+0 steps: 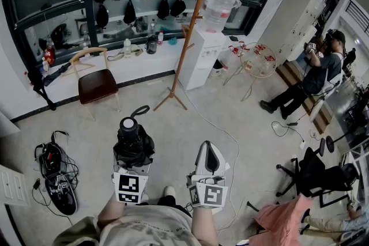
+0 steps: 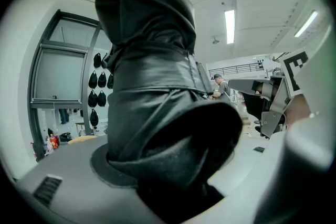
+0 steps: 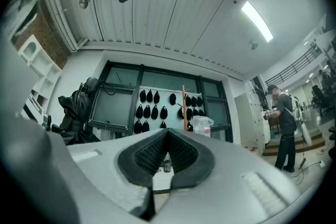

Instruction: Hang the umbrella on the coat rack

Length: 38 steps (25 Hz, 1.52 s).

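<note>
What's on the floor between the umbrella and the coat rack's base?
Nothing: in the head view only bare floor lies between the umbrella and the coat rack. The chair stands off to the left.

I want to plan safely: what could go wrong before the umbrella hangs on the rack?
The left gripper holds the umbrella by its bulky folded fabric, so it might slip. The coat rack stands right beside the water bottle; a swing could knock it. A white cable crosses the floor ahead: possible trip.
</note>
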Motion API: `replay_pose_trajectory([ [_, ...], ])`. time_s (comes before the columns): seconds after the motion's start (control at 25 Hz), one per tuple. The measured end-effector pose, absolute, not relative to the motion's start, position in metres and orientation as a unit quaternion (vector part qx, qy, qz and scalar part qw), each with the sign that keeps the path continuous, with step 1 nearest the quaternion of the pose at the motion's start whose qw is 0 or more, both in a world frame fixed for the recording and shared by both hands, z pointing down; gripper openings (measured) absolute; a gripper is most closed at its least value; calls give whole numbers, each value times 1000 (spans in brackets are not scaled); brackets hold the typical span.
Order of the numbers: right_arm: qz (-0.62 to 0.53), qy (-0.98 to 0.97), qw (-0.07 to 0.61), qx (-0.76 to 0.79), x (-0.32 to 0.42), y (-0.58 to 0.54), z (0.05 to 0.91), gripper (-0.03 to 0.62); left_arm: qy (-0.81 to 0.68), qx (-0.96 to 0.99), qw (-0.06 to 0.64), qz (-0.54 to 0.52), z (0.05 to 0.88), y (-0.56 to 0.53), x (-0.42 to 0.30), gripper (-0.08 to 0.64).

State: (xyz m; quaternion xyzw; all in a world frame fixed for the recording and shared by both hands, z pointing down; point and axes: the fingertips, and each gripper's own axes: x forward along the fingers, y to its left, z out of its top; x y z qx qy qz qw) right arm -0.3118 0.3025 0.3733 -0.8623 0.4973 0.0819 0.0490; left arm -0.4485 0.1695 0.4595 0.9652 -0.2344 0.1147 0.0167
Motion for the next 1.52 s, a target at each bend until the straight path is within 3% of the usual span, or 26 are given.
replay_pose_trajectory([
  [0.88, 73, 526, 53, -846, -250, 302, 377, -1, -253, 959, 15, 128, 464, 179, -388, 314],
  [1.08, 48, 554, 118, -823, -218, 311, 380, 1, -257, 957, 15, 130, 463, 188, -360, 314],
  [1.16, 36, 579, 129, -804, -210, 311, 376, 95, -260, 957, 16, 130, 462, 191, -351, 314],
  [1.24, 27, 594, 126, -794, -201, 313, 376, 274, -263, 956, 17, 129, 461, 194, -343, 314],
  [1.52, 27, 620, 117, -776, -182, 329, 385, 288, -270, 954, 22, 130, 464, 211, -325, 314],
])
